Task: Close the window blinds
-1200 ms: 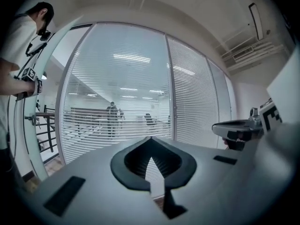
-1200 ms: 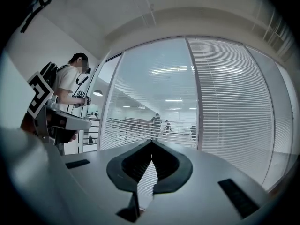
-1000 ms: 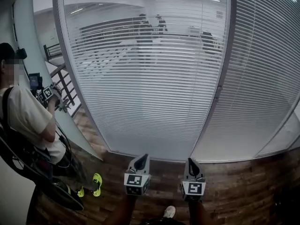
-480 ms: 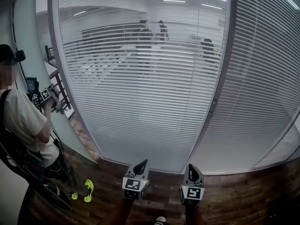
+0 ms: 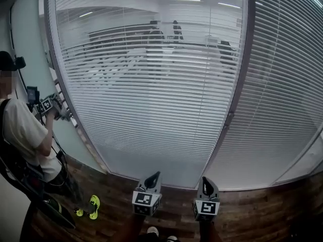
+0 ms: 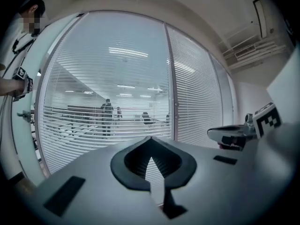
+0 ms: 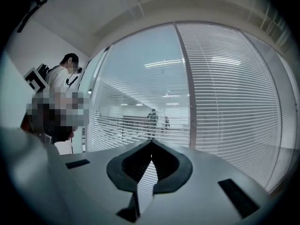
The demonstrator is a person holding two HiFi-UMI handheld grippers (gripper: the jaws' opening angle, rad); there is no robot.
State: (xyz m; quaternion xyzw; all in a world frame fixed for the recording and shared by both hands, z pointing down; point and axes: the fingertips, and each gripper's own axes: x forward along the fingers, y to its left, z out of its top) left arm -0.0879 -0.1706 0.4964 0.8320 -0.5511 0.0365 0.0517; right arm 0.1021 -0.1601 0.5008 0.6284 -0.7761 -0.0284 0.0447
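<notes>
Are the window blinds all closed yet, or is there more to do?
Done: the white slatted blind on the right pane looks turned shut; nothing shows through it.
In hand: nothing. The left gripper and right gripper are both shut and empty, low over the brown wooden floor, apart from the glass.
Left: the white slatted blind on the left pane has gaps, and the room behind shows through.
</notes>
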